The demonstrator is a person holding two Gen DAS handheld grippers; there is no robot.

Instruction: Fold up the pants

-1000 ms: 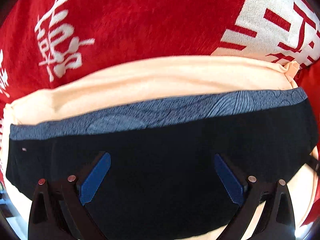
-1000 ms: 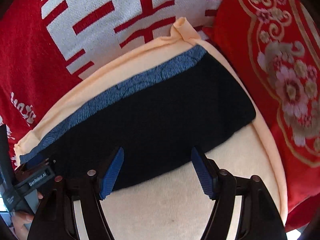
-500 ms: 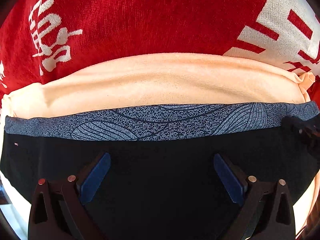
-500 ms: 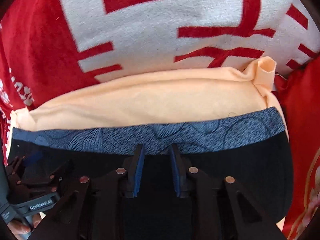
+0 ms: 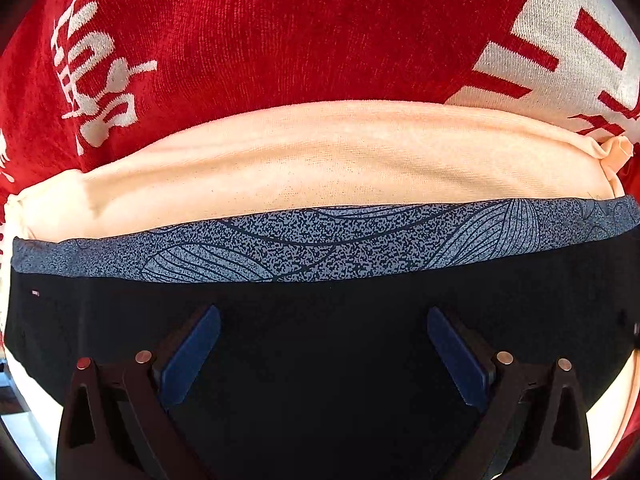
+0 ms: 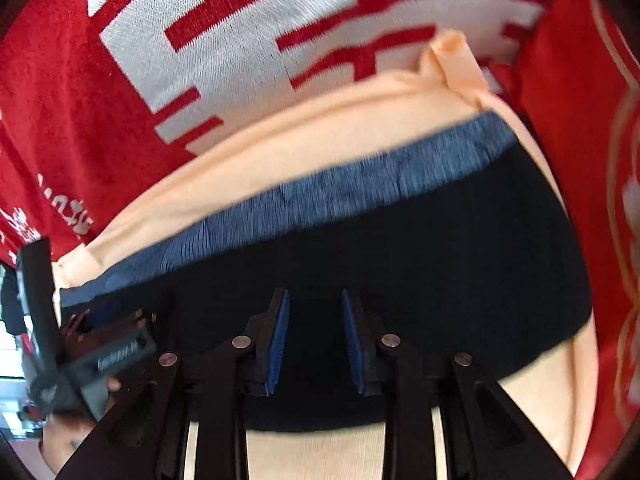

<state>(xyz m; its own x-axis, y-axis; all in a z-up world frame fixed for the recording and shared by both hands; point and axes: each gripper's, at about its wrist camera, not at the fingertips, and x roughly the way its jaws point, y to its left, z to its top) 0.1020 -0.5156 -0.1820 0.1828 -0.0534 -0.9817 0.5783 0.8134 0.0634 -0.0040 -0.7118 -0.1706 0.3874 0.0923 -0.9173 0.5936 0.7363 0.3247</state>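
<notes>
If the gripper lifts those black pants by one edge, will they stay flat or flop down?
Probably flop: the black pants are thin cloth lying limp over the peach cushion. The patterned waistband looks thicker, so it may droop less. They seem light and unlikely to slide on that cloth.

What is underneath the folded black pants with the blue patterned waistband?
The black pants lie on a peach cloth, which shows on all sides of them. Under that is a red-and-white blanket. Whatever sits directly beneath the pants is covered.
</notes>
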